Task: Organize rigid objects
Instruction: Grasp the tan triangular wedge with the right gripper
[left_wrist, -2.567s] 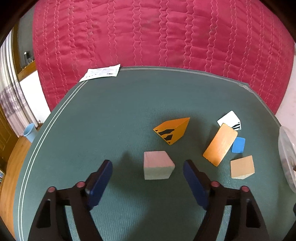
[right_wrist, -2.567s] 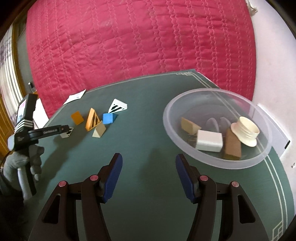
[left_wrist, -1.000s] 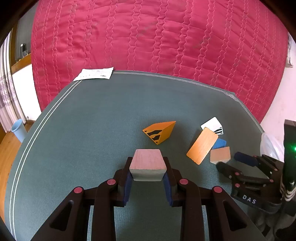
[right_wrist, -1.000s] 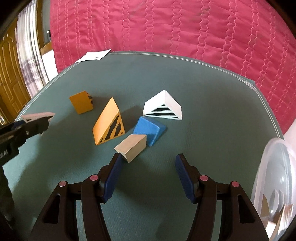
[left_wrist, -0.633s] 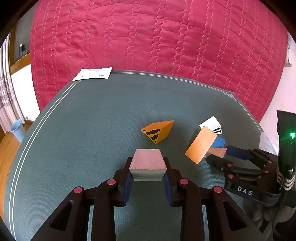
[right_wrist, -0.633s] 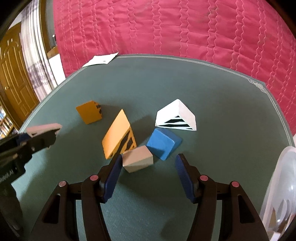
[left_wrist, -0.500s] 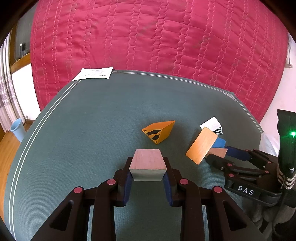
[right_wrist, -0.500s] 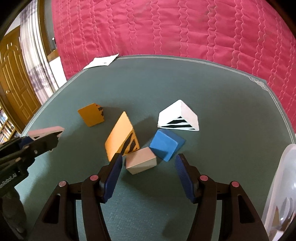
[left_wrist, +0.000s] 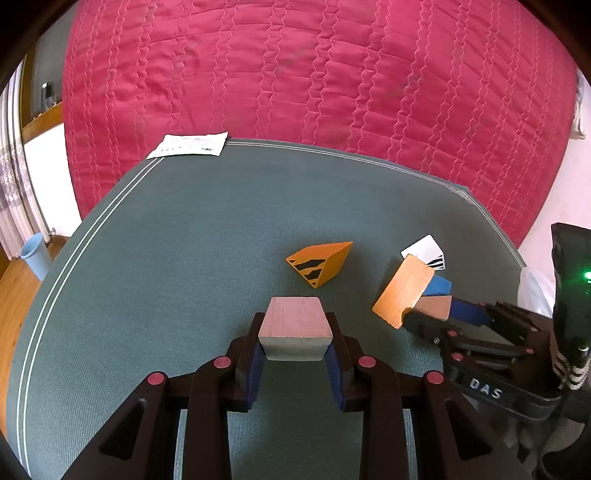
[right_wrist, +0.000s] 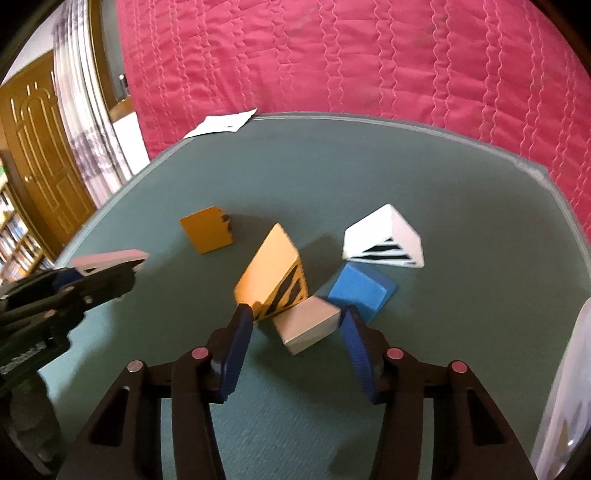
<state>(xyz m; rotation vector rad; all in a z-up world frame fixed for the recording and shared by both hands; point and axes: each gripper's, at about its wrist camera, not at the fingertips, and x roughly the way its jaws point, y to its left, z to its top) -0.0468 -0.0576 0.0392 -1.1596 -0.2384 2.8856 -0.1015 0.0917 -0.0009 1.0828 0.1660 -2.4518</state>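
My left gripper (left_wrist: 295, 345) is shut on a pale pink block (left_wrist: 295, 326) and holds it above the green table mat (left_wrist: 184, 258). The right wrist view shows this same gripper (right_wrist: 110, 267) at the left. My right gripper (right_wrist: 297, 328) points down at a tan block (right_wrist: 306, 325) lying on the mat. Its jaws are closing with the block between them. The right pad is at the block's edge, and a gap shows on the left side. The tan block (left_wrist: 432, 308) lies against a tall orange striped wedge (right_wrist: 271, 277) and a blue wedge (right_wrist: 362, 290).
A white striped wedge (right_wrist: 384, 240) lies behind the blue one. A smaller orange striped wedge (left_wrist: 321, 264) sits alone mid-mat. A clear bowl (right_wrist: 569, 387) stands at the right edge. A paper sheet (left_wrist: 188, 144) lies at the far corner, below a red quilt (left_wrist: 314, 74).
My right gripper has moved in over the tan block and its jaws have narrowed around it. The left gripper, earlier open around the pink block, now holds it still.
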